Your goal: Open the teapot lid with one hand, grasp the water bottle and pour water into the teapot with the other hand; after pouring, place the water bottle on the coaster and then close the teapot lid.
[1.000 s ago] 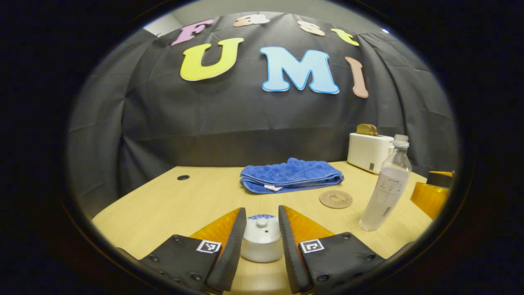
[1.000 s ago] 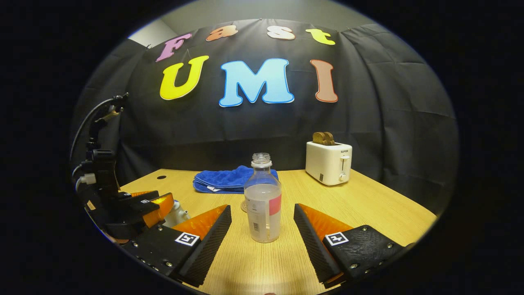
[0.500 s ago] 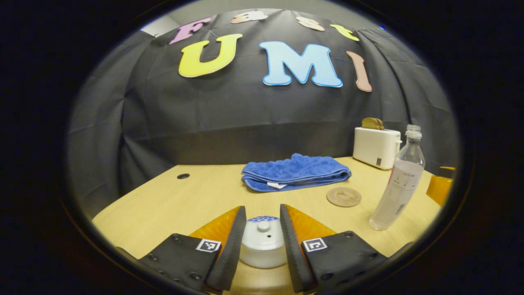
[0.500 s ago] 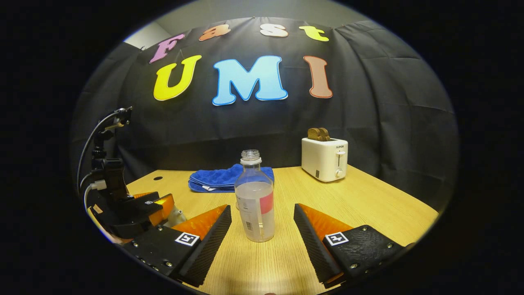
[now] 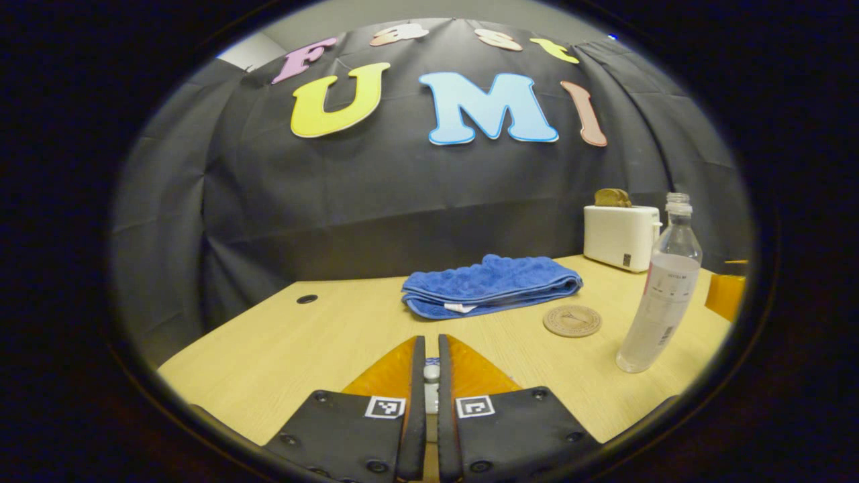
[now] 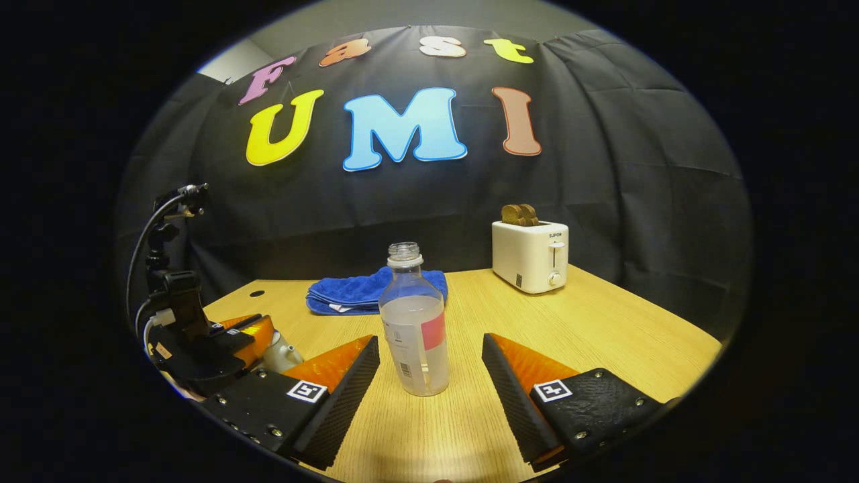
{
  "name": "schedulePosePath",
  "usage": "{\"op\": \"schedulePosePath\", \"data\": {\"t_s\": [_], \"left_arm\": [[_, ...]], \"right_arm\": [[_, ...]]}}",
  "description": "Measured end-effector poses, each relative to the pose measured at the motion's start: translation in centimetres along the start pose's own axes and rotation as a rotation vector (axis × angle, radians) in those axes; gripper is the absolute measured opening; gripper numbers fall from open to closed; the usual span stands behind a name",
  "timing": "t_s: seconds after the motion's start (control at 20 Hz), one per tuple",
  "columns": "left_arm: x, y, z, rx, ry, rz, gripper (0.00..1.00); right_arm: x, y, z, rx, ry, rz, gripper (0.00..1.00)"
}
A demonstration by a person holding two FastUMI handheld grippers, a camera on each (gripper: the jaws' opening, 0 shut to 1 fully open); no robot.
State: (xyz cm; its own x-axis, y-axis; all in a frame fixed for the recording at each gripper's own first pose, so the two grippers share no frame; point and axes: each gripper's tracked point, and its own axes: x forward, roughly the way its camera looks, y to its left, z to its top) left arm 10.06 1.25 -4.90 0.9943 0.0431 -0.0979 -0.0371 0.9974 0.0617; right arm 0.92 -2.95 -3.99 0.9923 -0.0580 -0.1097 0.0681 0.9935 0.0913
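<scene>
My left gripper (image 5: 431,349) is shut on the small white knob of the teapot lid (image 5: 431,372); the fingers hide most of the lid and pot. In the right gripper view the left gripper (image 6: 245,333) sits over the white teapot (image 6: 276,350), whose spout pokes out. A clear, uncapped water bottle (image 6: 414,325) with a red-patched label stands upright just ahead of my open right gripper (image 6: 429,343), between its fingers and untouched. In the left gripper view the water bottle (image 5: 661,295) stands at right, near a round wooden coaster (image 5: 572,320).
A folded blue towel (image 5: 490,285) lies at the back of the wooden table (image 5: 282,349). A white toaster (image 6: 530,256) with bread in it stands back right. A cable hole (image 5: 307,298) is at the back left. Black cloth walls the table's far sides.
My left gripper's fingers have closed from wide around the lid to pinching its knob. The right gripper edged slightly closer to the bottle and stays open.
</scene>
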Motion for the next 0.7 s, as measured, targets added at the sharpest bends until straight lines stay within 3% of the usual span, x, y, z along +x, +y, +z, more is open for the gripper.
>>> {"op": "schedulePosePath", "data": {"t_s": [0.2,0.7], "left_arm": [[-0.1,0.1,0.3,-0.007,-0.015,0.007,0.07],[-0.8,0.2,3.7,-0.041,-0.068,-0.023,0.07]], "right_arm": [[0.2,0.0,-0.4,-0.007,0.012,0.001,0.96],[0.6,0.7,-1.3,-0.011,0.040,0.026,0.96]]}}
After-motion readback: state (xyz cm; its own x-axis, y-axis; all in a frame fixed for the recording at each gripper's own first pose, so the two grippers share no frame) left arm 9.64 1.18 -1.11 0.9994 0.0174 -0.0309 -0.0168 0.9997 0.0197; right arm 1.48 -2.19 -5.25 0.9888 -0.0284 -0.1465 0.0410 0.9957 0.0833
